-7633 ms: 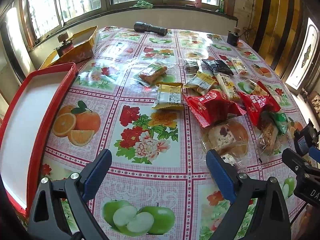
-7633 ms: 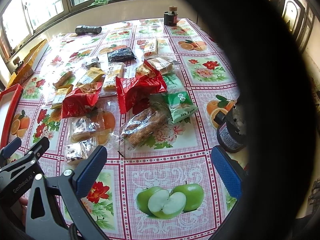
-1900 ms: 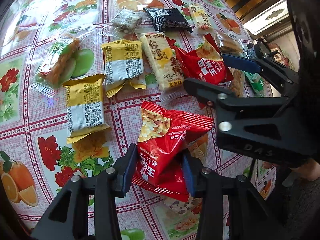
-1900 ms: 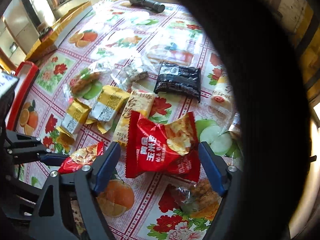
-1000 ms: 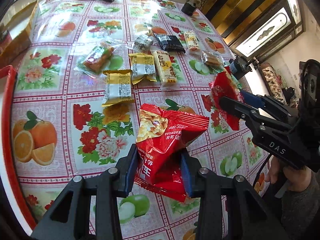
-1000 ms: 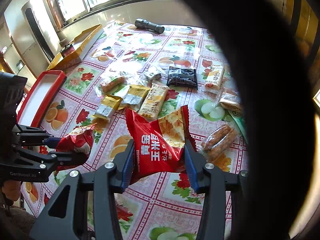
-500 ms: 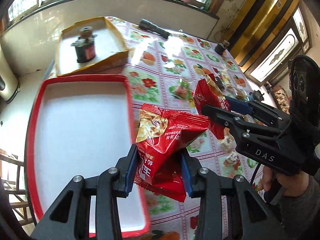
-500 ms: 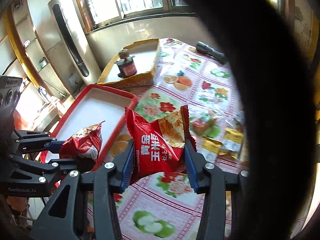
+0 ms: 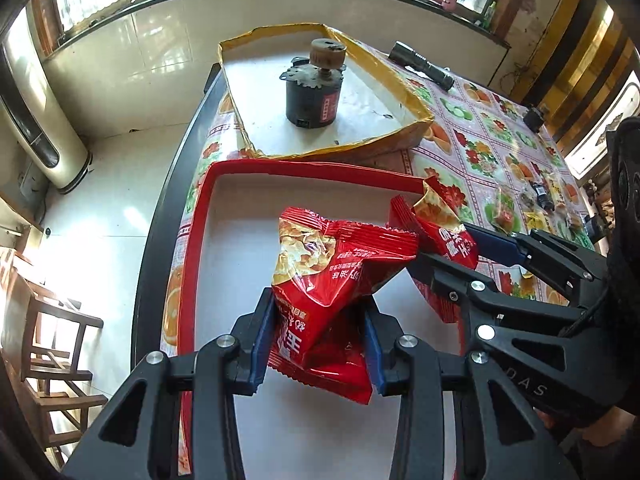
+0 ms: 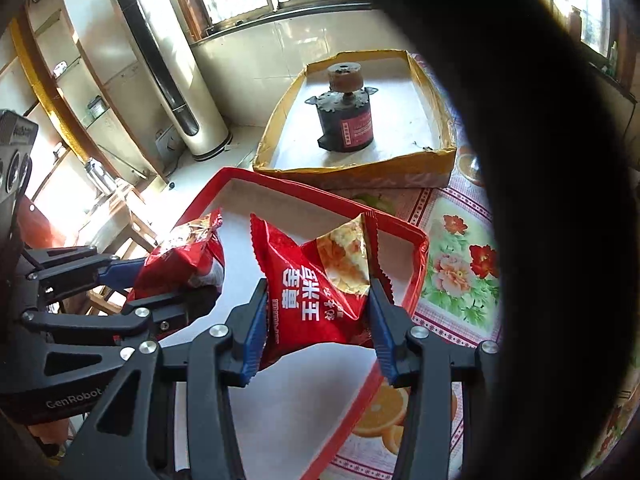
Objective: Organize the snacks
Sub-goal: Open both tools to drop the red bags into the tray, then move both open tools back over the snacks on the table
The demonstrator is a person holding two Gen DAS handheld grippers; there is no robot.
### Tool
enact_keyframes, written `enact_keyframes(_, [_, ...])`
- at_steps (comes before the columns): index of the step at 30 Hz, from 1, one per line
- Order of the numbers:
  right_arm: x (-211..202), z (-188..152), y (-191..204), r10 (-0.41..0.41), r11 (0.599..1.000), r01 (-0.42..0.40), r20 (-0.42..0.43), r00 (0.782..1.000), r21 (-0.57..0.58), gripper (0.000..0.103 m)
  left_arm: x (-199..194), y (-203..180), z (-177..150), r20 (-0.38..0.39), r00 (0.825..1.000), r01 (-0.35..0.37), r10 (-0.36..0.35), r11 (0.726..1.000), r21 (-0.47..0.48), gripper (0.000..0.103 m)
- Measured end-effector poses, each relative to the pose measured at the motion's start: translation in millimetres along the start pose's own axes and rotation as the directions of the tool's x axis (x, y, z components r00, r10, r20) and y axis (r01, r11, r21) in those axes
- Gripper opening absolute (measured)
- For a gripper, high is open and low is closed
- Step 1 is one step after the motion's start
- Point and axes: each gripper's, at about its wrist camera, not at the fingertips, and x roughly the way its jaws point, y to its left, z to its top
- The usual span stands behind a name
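My left gripper (image 9: pixel 318 334) is shut on a red snack bag (image 9: pixel 332 280) and holds it above the white floor of the red-rimmed tray (image 9: pixel 192 248). My right gripper (image 10: pixel 316 320) is shut on a second red snack bag (image 10: pixel 316 280), also over the tray (image 10: pixel 416 276). In the left wrist view the right gripper (image 9: pixel 452 256) comes in from the right with its red bag (image 9: pixel 440 228). The right wrist view shows the left gripper (image 10: pixel 160 276) at the left with its bag (image 10: pixel 184 256). Several other wrapped snacks (image 9: pixel 536 204) lie far off on the flowered tablecloth.
A yellow cardboard box (image 9: pixel 360 152) holding a dark motor (image 9: pixel 314 96) stands just beyond the tray. A black flashlight (image 9: pixel 420 66) lies at the back. The table's left edge (image 9: pixel 160 220) drops to a tiled floor with a wooden chair (image 9: pixel 52 340). A tall air conditioner (image 10: pixel 168 64) stands by the wall.
Both grippers have swept left from the snack pile to above the red tray, each still carrying its red bag. The yellow box and the floor have come into view.
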Motion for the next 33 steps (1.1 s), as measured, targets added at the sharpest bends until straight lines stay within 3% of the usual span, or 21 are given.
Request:
enact_keyframes(5, [17.5, 9.0, -10.3, -0.024, 0.999, 0.025, -0.012, 1.0, 0.035, 0.048, 9.6, 4.2, 10.6, 0.023, 0.999, -0.028, 0.028, 1.0, 0.003, 0.039])
enact_keyframes(8, [22.8, 12.6, -12.8, -0.022, 0.998, 0.023, -0.022, 1.0, 0.052, 0.049, 16.7, 10.0, 15.0, 0.002, 1.0, 0.001, -0.001, 1.0, -0.025, 0.04])
enact_keyframes(13, [25.8, 12.0, -7.3, -0.041, 0.999, 0.041, -0.035, 0.999, 0.015, 0.051, 27.7, 14.0, 13.4, -0.039, 0.999, -0.011, 0.01, 1.0, -0.026, 0.041])
enact_keyframes(19, [22.3, 10.2, -2.1, -0.053, 0.999, 0.053, -0.03, 0.998, -0.012, 0.051, 27.1, 11.4, 10.5, -0.031, 0.998, -0.051, 0.051, 0.999, 0.001, 0.041])
enact_keyframes(23, [15.1, 5.9, 1.6, -0.055, 0.998, 0.054, -0.022, 0.998, -0.043, 0.054, 18.4, 7.5, 5.8, 0.013, 0.992, -0.122, 0.122, 0.992, 0.021, 0.042])
enact_keyframes(28, [0.7, 0.4, -0.7, -0.035, 0.999, 0.034, -0.006, 0.999, -0.032, 0.058, 2.4, 7.6, 0.1, 0.045, 0.987, -0.157, 0.156, 0.987, 0.026, 0.049])
enact_keyframes(33, [-14.3, -10.3, 0.9, 0.008, 1.0, -0.008, -0.018, 1.0, -0.018, 0.058, -12.7, 10.1, -8.4, 0.041, 0.989, -0.139, 0.139, 0.99, -0.011, 0.051])
